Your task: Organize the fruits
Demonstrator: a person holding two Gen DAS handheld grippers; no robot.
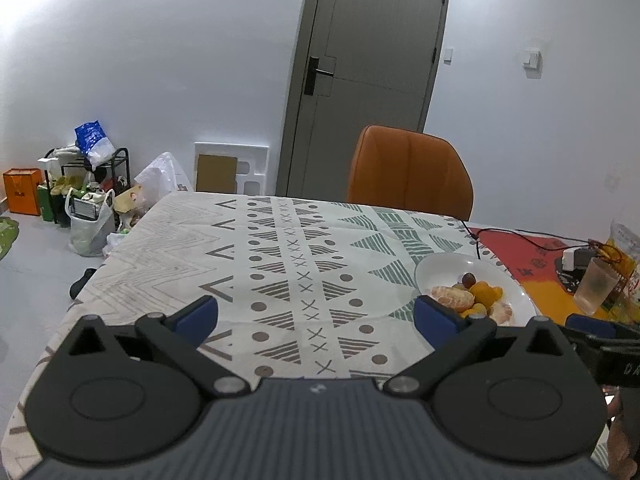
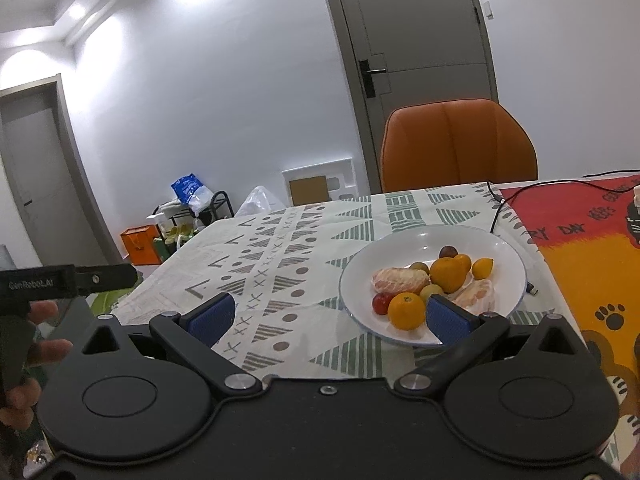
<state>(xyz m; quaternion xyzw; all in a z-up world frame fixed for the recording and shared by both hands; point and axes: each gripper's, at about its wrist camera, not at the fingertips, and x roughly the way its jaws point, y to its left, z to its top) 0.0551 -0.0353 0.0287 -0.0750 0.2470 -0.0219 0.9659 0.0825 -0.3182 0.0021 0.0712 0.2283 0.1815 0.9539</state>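
Your left gripper (image 1: 316,314): fingers spread wide, released, nothing between the blue pads (image 1: 198,314); only patterned cloth shows in the gap, lower centre of the left wrist view.

Your right gripper (image 2: 330,318): fingers likewise spread and released, holding nothing. Its right pad (image 2: 446,318) sits in front of the near rim of the plate in the right wrist view; whether it touches the rim you cannot tell.

White plate (image 2: 400,256): on the bench (image 2: 280,264), right of centre in the right wrist view, at the right edge of the left wrist view. All the fruit lies on it, bunched together:
- peeled citrus (image 2: 400,280), left of the pile
- second peeled piece (image 2: 478,294), near right
- large orange fruit (image 2: 448,274), centre
- round orange (image 2: 406,310), near edge, just beside the right pad
- small orange fruit (image 2: 482,267), right
- dark reddish fruit (image 2: 449,251), far side
- red fruit (image 2: 382,303), near left
- two greenish fruits (image 2: 431,291), among the others

Bench covering: pale cloth with triangles, dots and crosses; a red and orange mat (image 2: 580,240) lies to the right of the plate.

Black cable (image 2: 496,212): runs past the far right of the plate.

Clear cup (image 1: 596,286): on the mat, right edge of the left wrist view.

Orange chair (image 2: 458,146): behind the bench, before a grey door (image 2: 420,40).

Bags and a rack (image 1: 92,184): on the floor, at left.
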